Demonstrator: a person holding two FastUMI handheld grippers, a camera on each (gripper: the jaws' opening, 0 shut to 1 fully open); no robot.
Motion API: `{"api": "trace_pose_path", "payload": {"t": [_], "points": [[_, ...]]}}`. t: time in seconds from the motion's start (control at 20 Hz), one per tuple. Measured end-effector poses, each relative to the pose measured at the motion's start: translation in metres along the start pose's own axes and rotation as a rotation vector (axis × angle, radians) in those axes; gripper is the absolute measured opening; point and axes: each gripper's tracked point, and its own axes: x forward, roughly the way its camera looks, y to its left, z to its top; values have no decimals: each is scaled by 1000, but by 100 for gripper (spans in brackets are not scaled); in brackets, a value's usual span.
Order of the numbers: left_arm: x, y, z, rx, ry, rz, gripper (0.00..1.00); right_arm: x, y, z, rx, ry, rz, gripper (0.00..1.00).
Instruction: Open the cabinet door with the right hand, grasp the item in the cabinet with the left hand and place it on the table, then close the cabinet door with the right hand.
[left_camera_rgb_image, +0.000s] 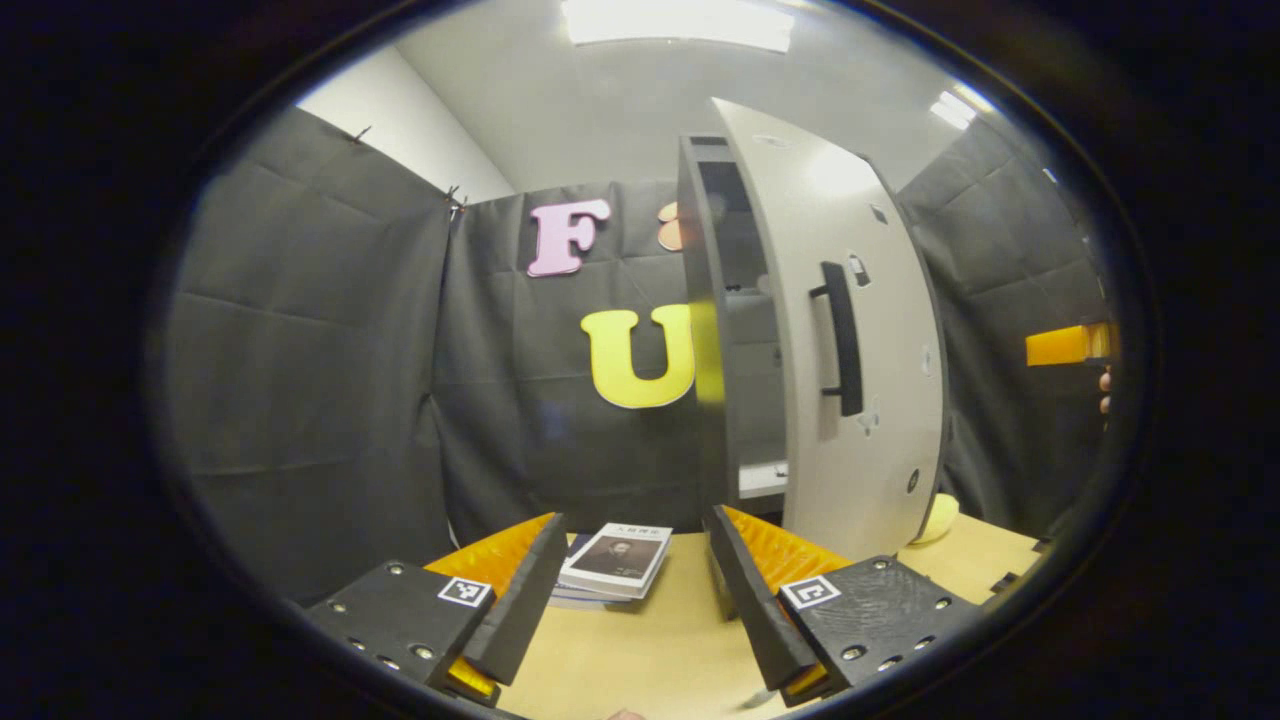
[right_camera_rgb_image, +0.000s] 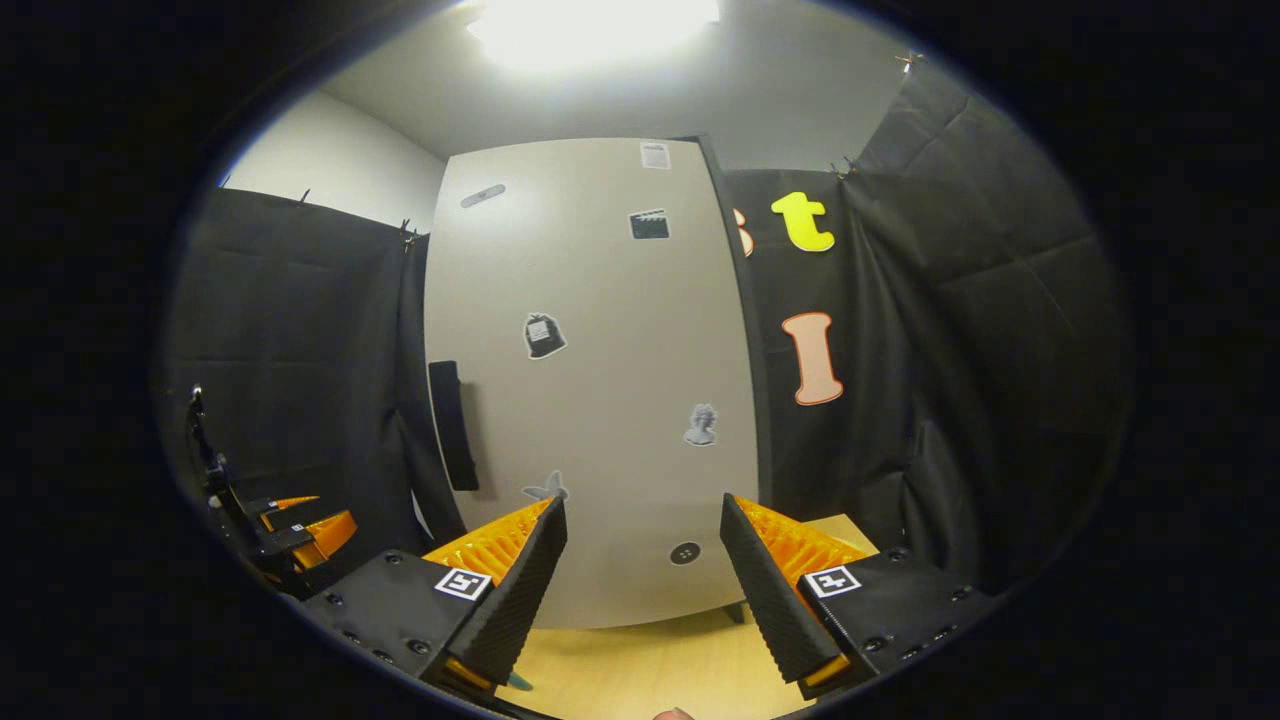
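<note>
1. Both fingers of the left hand-held gripper (left_camera_rgb_image: 630, 600) stand apart over the desk (left_camera_rgb_image: 660, 650).
2. Just beyond lies a book (left_camera_rgb_image: 615, 560), near the cabinet (left_camera_rgb_image: 715, 330).
3. Right hand-held gripper (right_camera_rgb_image: 640, 590) gapes, facing the cabinet door (right_camera_rgb_image: 600, 380), ajar.

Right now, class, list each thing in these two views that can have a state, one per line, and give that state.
cabinet door: swung partly open, handle free.
cabinet: interior exposed; contents too dark to tell.
books: stacked flat on the table.
left gripper: fingers open, holding nothing.
right gripper: fingers open, facing the door, holding nothing.
</note>
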Motion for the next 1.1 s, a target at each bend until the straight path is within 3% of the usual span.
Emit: {"api": "trace_pose_path", "payload": {"t": [0.25, 0.55, 0.75, 1.1], "points": [[1, -54, 17, 20, -14, -9, 87, -9, -60, -4, -26, 5, -47, 98], [-1, -92, 25, 32, -11, 41, 87, -9, -113, -27, -118, 28, -84, 98], [-5, -88, 31, 42, -12, 95, 87, -10, -111, -46, -101, 47, -47, 98], [-13, -72, 34, 52, -16, 75, 88, -10, -94, -33, -73, -28, -76, 98]]}}
